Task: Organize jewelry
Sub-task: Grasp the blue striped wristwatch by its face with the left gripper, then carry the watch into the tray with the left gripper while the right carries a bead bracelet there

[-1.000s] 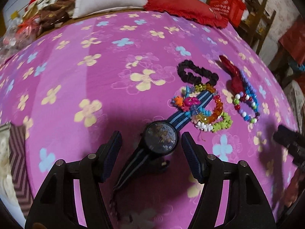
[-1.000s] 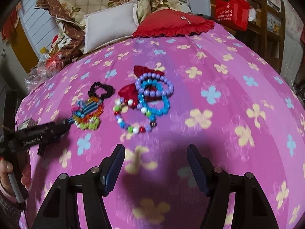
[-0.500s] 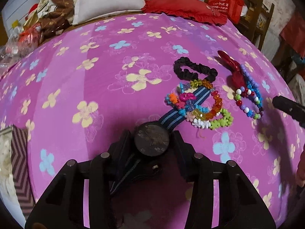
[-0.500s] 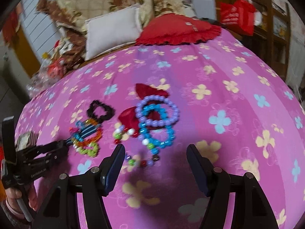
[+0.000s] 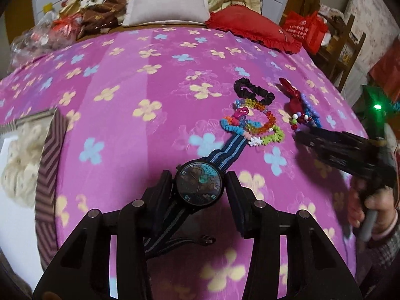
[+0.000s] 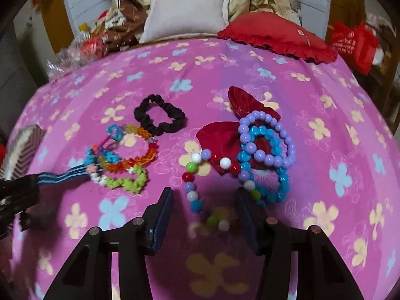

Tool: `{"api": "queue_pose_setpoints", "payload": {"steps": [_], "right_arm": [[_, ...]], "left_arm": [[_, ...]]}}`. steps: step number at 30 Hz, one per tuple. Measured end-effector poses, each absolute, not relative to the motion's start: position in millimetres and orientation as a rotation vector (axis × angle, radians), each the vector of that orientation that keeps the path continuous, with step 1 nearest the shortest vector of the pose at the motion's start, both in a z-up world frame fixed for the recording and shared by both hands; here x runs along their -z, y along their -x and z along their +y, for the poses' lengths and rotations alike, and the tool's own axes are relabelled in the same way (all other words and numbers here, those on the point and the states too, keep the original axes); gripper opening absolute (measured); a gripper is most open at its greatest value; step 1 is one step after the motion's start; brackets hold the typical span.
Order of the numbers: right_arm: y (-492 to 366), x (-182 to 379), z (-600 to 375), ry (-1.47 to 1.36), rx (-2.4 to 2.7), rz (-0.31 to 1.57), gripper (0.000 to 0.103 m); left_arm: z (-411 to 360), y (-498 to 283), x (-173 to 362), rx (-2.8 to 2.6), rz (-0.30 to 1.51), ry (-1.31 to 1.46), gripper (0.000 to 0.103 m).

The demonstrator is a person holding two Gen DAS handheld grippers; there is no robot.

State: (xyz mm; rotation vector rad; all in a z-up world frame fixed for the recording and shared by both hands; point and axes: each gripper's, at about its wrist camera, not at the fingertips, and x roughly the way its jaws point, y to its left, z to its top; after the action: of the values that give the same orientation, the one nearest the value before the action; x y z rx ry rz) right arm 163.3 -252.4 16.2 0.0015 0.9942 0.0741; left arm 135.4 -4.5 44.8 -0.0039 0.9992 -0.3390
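A: Left gripper (image 5: 200, 187): clenched on the watch (image 5: 199, 184), its striped strap (image 5: 228, 150) running under the mixed bracelets (image 5: 252, 125) on the pink bedspread (image 5: 150, 80).

B: Right gripper (image 6: 205, 203): jaws just narrowing around the multicoloured bead bracelet (image 6: 192, 190); contact seemingly absent, the near beads being blurred

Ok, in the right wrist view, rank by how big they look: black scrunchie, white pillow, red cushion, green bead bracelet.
1. Red cushion
2. White pillow, close behind; both are farther off
3. Black scrunchie and green bead bracelet: too alike to rank
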Motion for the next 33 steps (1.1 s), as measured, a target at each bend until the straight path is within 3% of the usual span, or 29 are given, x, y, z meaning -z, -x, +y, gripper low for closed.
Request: {"api": "queue_pose_setpoints", "payload": {"steps": [1,2,3,9,17,27,28,29,33], "right_arm": [[-163.2,-16.5,-251.3,0.001,-0.072,0.996,0.031],[-161.8,-17.7,-250.4,-0.009,-0.074,1.005,0.015],[-160.5,-18.0,-251.3,-0.017,-0.075,1.015,0.009],[-124.3,-32.2,-249.4,-0.084,-0.099,1.021,0.008],[-73.5,-92.3,-239.0,-0.168,-0.152,0.956,0.008],[-33.7,-156.2,-160.2,-0.156,-0.279,0.903,0.008],[-33.5,-159.4,-150.4,-0.151,-0.287,0.904,0.008],[-33.6,-163.1,-136.9,-0.142,-0.301,0.904,0.008],[-38.2,-169.1,-90.9,-0.104,-0.349,0.908,0.008]], "left_arm": [[-0.7,-130.5,-45.7,0.333,0.998,0.011,0.043],[1.8,-127.5,-46.6,0.328,0.995,0.011,0.043],[5.1,-120.9,-48.4,0.319,0.988,0.008,0.043],[19.7,-87.4,-64.4,0.304,0.957,0.019,0.043],[52.6,-38.6,-107.1,0.285,0.883,0.066,0.043],[142.5,-8.3,-141.1,0.14,0.837,0.147,0.041],[156.1,-12.4,-140.6,0.119,0.838,0.167,0.032],[169.0,-17.9,-139.4,0.096,0.843,0.179,0.006],[210.5,-38.0,-131.5,0.046,0.838,0.229,0.006]]}}
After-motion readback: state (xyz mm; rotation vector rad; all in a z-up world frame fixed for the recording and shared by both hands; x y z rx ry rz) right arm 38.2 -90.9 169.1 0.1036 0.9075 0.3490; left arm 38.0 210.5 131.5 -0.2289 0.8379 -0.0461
